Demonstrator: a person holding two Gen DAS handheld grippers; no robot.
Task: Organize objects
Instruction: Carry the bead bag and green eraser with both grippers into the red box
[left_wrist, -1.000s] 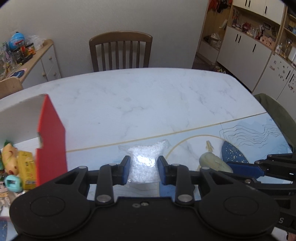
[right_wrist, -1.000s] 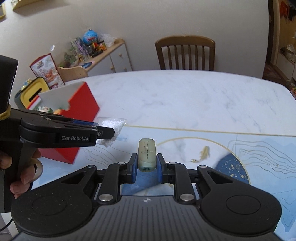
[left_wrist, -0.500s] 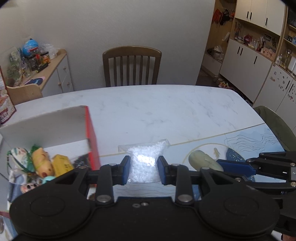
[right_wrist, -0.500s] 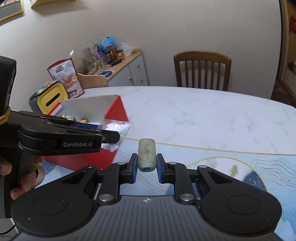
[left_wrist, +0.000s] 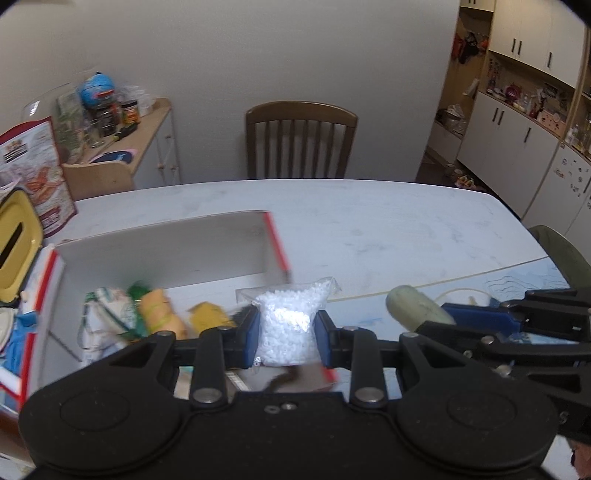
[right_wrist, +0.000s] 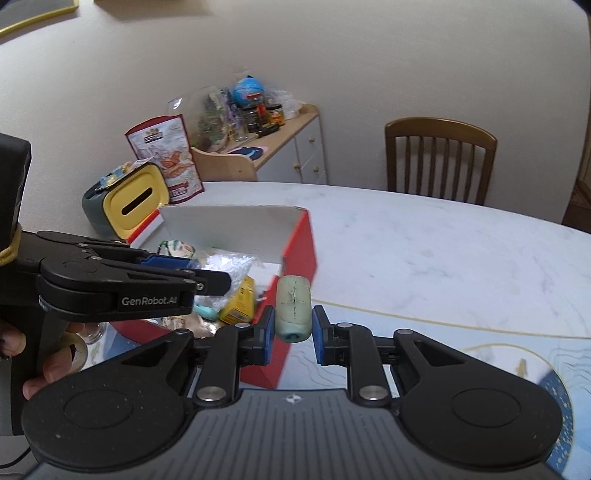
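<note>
My left gripper (left_wrist: 285, 338) is shut on a clear bag of white beads (left_wrist: 290, 325), held in the air over the near right corner of the red box (left_wrist: 275, 240). That box, white inside, holds a yellow packet (left_wrist: 208, 319), an orange toy (left_wrist: 160, 310) and a patterned pouch (left_wrist: 107, 314). My right gripper (right_wrist: 293, 334) is shut on a pale green cylinder (right_wrist: 293, 308), just right of the red box (right_wrist: 299, 251). In the right wrist view the left gripper (right_wrist: 184, 271) hangs over the box with the bead bag (right_wrist: 227, 266). From the left wrist view the green cylinder (left_wrist: 417, 308) shows at the right.
A yellow and grey container (right_wrist: 123, 206) and a snack bag (right_wrist: 166, 158) stand behind the box. A wooden chair (left_wrist: 301, 142) sits at the table's far side. The marble table (left_wrist: 388, 221) has a blue patterned mat (right_wrist: 480, 354) near me. A hand (right_wrist: 51, 354) grips the left tool.
Both grippers have moved left toward the red box, still holding their loads. The bead bag is now over the box's corner and the cylinder is beside its right wall.
</note>
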